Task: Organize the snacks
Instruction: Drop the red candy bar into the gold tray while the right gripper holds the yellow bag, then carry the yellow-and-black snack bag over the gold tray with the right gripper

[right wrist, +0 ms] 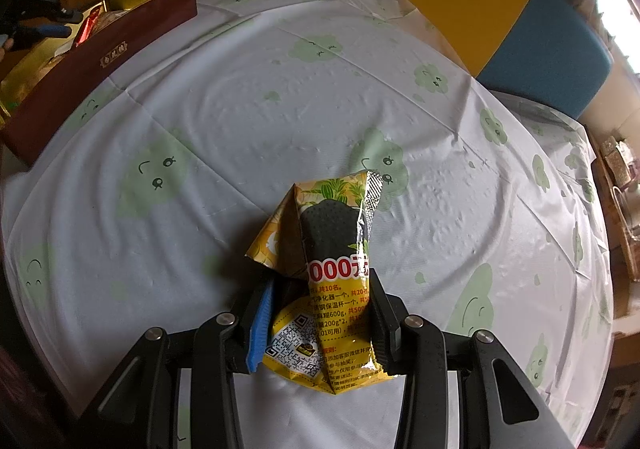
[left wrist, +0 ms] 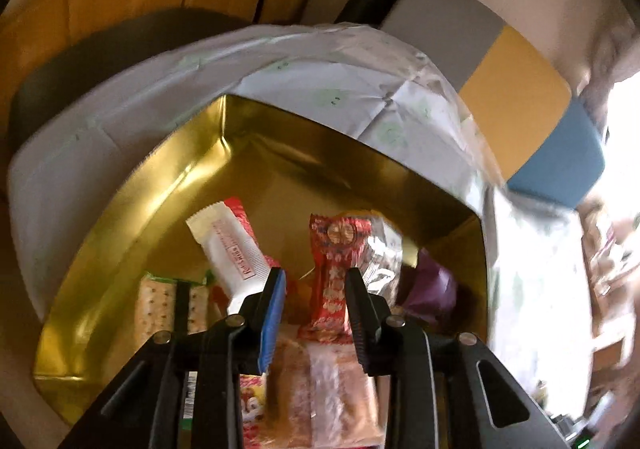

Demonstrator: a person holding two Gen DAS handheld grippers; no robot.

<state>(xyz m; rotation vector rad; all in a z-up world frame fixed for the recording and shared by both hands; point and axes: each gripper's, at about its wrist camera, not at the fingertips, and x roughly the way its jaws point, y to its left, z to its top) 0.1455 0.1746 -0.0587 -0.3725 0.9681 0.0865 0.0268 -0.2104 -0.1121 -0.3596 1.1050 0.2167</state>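
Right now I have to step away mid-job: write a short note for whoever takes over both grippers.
Left gripper: over the gold-lined box, jaws slightly apart; a red snack packet stands between them, but whether the pads press on it cannot be told.
Right gripper: shut on a yellow snack bag, held above the tablecloth, well clear of the box.
Done: several snacks are in the box, among them a white bar and crackers.
Left: carry the yellow bag to the box and drop it in. No other loose snacks show on the cloth.
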